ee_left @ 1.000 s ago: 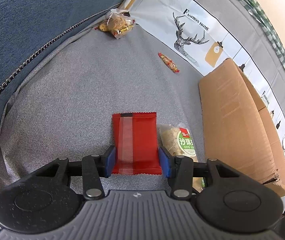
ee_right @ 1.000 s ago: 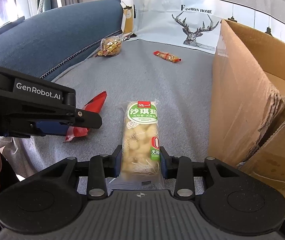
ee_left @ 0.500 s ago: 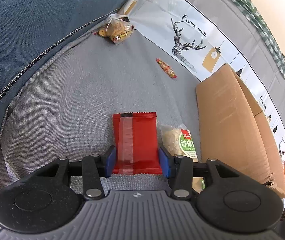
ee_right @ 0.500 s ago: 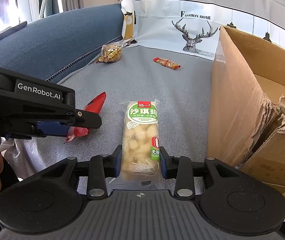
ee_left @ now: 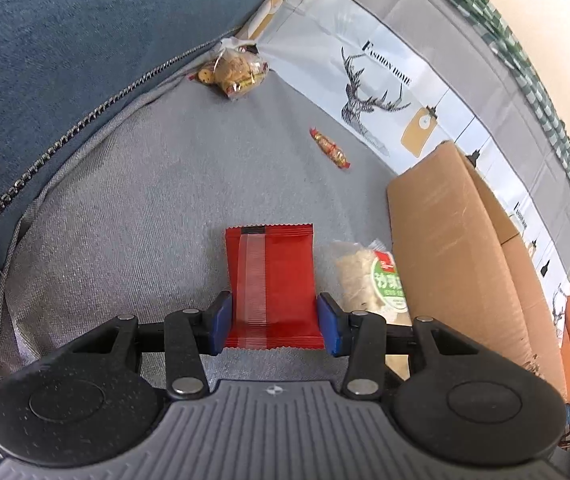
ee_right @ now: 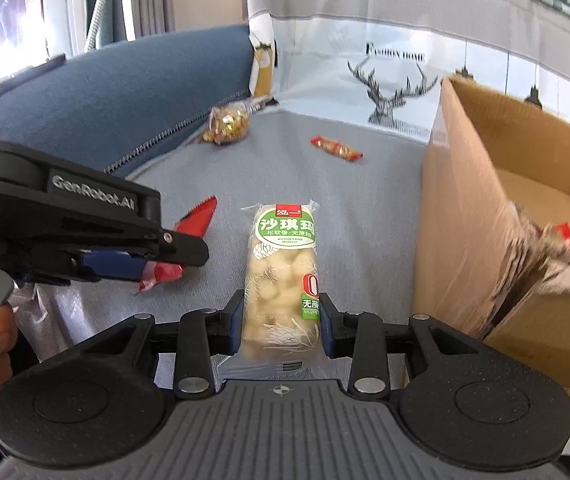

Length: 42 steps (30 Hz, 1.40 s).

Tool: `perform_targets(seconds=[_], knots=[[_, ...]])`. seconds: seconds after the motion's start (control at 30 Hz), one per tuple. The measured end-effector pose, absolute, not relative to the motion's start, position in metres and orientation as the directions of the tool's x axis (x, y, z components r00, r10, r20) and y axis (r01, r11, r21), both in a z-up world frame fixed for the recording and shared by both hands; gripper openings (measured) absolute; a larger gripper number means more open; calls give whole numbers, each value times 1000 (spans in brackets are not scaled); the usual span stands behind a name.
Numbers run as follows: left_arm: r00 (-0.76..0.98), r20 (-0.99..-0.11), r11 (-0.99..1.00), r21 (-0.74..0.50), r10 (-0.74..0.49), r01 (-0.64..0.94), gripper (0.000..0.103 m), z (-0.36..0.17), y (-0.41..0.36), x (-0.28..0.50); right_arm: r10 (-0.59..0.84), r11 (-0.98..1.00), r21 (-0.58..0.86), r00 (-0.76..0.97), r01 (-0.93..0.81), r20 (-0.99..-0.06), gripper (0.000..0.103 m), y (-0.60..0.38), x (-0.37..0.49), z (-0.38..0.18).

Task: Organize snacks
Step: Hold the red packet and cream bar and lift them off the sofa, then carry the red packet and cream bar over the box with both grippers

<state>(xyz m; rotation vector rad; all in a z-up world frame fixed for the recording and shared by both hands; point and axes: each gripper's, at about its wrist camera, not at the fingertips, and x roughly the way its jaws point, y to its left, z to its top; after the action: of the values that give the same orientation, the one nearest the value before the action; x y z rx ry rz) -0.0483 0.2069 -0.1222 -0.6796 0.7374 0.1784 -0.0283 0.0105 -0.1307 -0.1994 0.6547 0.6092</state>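
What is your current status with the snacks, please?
Left tool shut on red packet. Right tool shut on sachima bar. Cardboard box open, unobstructed.

1. In the left wrist view, the centre of the grey sofa seat (ee_left: 157,208) lies open, well clear of any snack.
2. The cardboard box (ee_left: 445,248) walls off the right side; its open top (ee_right: 533,188) shows at the right wrist view's right.
3. The blue cushion (ee_left: 65,52) closes the upper left.
4. The candy bag (ee_left: 237,72) and a small red wrapper (ee_left: 329,148) sit far up the frame, apart.
5. The left gripper (ee_right: 125,266) blocks the right wrist view's left side.
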Motion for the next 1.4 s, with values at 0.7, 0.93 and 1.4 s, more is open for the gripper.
perform_targets(seconds=[0.7, 0.93, 1.4], knots=[[794, -598, 776, -553, -115, -304, 50, -92, 182, -56, 538, 829, 63, 761, -556, -362, 38, -30, -32, -62], [813, -574, 804, -529, -102, -272, 50, -67, 155, -33, 407, 913, 82, 888, -399, -215, 38, -67, -23, -51], [867, -458, 924, -382, -196, 7, 50, 17, 34, 78, 61, 986, 161, 990, -41, -125, 19, -149, 20, -62]])
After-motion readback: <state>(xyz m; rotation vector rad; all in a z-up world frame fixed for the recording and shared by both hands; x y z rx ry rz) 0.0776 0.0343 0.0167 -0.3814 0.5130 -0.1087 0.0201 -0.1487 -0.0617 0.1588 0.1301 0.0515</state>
